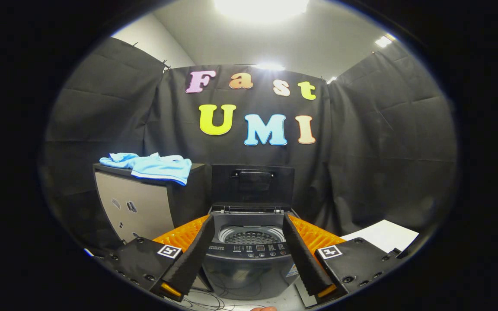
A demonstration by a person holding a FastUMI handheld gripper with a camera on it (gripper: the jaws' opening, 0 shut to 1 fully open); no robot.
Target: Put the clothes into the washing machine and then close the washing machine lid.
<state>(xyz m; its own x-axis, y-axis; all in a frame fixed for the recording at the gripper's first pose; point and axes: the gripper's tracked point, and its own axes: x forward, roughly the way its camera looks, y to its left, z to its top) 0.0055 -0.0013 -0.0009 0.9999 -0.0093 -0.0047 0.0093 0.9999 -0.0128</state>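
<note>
Two fingers of my gripper (249, 224) stand spread, jaws released, framing the washing machine (251, 255) with lid (252, 185) raised; clothes (151, 167) lie beyond on the cabinet (141, 207).

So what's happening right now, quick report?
Fingers open, holding nothing. Washing machine just ahead, lid up. Blue clothes on cabinet beside it. Nothing in the way.

claw (249, 224) | fingers (190, 255) spread wide | nothing held | level, pointing forward
</note>
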